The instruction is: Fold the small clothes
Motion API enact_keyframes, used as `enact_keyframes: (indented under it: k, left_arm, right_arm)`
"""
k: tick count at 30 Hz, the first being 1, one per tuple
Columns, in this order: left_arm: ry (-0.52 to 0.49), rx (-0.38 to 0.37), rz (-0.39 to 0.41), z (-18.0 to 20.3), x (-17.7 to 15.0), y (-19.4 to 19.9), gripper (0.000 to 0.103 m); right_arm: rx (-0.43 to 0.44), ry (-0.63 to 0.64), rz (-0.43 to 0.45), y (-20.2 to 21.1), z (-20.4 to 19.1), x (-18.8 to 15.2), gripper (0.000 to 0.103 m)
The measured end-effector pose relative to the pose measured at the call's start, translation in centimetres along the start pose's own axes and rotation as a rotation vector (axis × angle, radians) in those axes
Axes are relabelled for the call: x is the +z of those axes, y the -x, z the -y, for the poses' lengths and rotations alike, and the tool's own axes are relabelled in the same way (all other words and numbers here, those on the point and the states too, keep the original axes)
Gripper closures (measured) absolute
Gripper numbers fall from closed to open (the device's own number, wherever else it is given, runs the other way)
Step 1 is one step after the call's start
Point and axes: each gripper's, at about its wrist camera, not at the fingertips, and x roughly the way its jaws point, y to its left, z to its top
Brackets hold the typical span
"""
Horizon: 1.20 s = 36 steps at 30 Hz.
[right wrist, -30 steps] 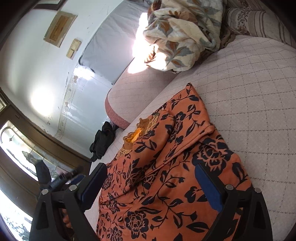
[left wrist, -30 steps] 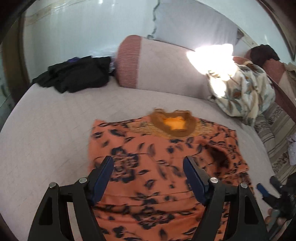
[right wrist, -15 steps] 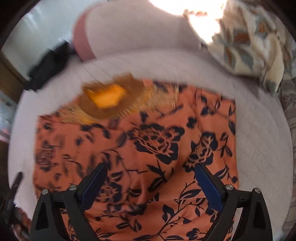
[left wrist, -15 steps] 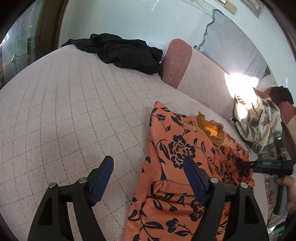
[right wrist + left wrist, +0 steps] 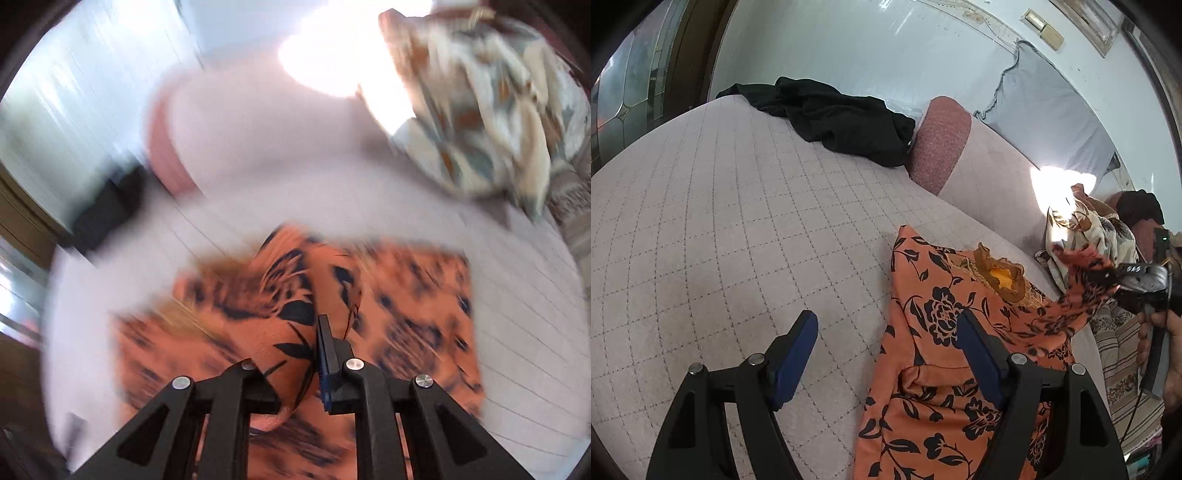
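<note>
1. The orange dress [image 5: 938, 354] with a dark flower print lies on the quilted bed cover [image 5: 738, 229], its gold-trimmed neckline [image 5: 1001, 277] toward the bolster.
2. One side of the dress is lifted off the bed and drawn up toward the right-hand side of the left wrist view; the rest lies flat.
3. The right gripper [image 5: 319, 354] has its jaws closing on a raised fold of the dress; the cloth is pinched between the blue pads. In the left wrist view the same gripper [image 5: 1123, 280] holds the lifted edge in the air, with a person's hand [image 5: 1167, 332] behind it.
4. The left gripper [image 5: 886, 354] hovers with jaws released and wide. Nothing is between them. One finger is over the bare bed cover, the other over the near edge of the dress.
5. The right wrist view is heavily blurred; fine detail there cannot be told.
6. A black garment [image 5: 834, 122] lies heaped at the far end of the bed, touching the pink-ended bolster [image 5: 942, 144].
7. A crumpled floral blanket [image 5: 1086, 236] lies beyond the dress, near the bolster's sunlit end.
8. A grey pillow [image 5: 1049, 122] leans against the wall behind the bolster.
</note>
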Motion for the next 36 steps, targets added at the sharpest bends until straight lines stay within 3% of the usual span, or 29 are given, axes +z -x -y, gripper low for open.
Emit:
enact_keyframes:
  k: [3,6,7,10,11,12,14,15,20,22,24,25,27,29,31,33,36]
  left_arm:
    - [0.011,0.008,-0.012,-0.1,-0.1,-0.6,0.025]
    - [0.003,0.014,-0.017,0.2,-0.1,-1.1,0.025]
    - [0.001,0.013,-0.020,0.4,-0.2,-1.3,0.025]
    - [-0.029,0.010,-0.019,1.1,-0.4,-1.4,0.025]
    - [-0.045,0.014,-0.014,1.3,-0.5,-1.4,0.025]
    - [-0.058,0.020,-0.008,1.5,-0.5,-1.4,0.025]
    - [-0.057,0.025,-0.009,1.6,-0.4,-1.6,0.025]
    - [-0.047,0.017,-0.011,1.6,-0.4,-1.7,0.025]
    - [-0.054,0.018,-0.012,1.7,-0.5,-1.8,0.025]
    - [-0.040,0.010,-0.010,1.3,-0.4,-1.5,0.025]
    - [-0.018,0.006,-0.007,0.8,-0.2,-1.4,0.025]
    - [-0.004,0.006,-0.012,0.5,-0.1,-1.5,0.025]
    - [0.029,0.000,-0.028,-0.1,-0.1,-1.6,0.025]
    - [0.040,-0.004,-0.035,-0.5,-0.1,-1.7,0.025]
    - [0.029,0.001,-0.028,-0.4,0.0,-1.4,0.025]
    - [0.025,-0.003,-0.019,-0.3,0.1,-1.2,0.025]
    - [0.008,-0.001,-0.021,0.0,-0.1,-1.1,0.025]
  right_arm:
    - [0.151,-0.154,0.183,3.2,1.9,-1.0,0.089]
    - [0.166,-0.348,0.222,1.0,7.4,-4.9,0.086]
    - [0.156,-0.421,0.200,-1.0,9.7,-6.8,0.084]
    - [0.167,-0.608,-0.016,-7.5,15.5,-11.5,0.080]
    - [0.219,-0.623,0.025,-7.4,16.1,-12.3,0.080]
    - [0.239,-0.609,0.042,-7.0,16.2,-12.5,0.078]
    - [0.274,-0.556,0.025,-6.6,15.6,-12.0,0.055]
    - [0.278,-0.536,0.031,-6.4,15.2,-11.5,0.036]
    - [0.214,-0.515,0.039,-6.1,15.1,-10.0,0.036]
    - [0.235,-0.498,0.065,-4.6,15.2,-10.1,0.040]
    - [0.195,-0.499,0.060,-4.6,15.9,-10.3,0.041]
    - [0.172,-0.522,0.029,-5.4,16.6,-10.5,0.042]
    - [0.171,-0.560,-0.009,-6.4,17.7,-10.7,0.057]
    - [0.191,-0.552,-0.017,-6.2,17.8,-10.6,0.056]
    - [0.193,-0.510,-0.028,-5.8,17.4,-10.4,0.044]
    - [0.176,-0.493,-0.012,-5.1,17.2,-10.8,0.039]
    - [0.177,-0.501,0.008,-4.0,17.7,-11.8,0.039]
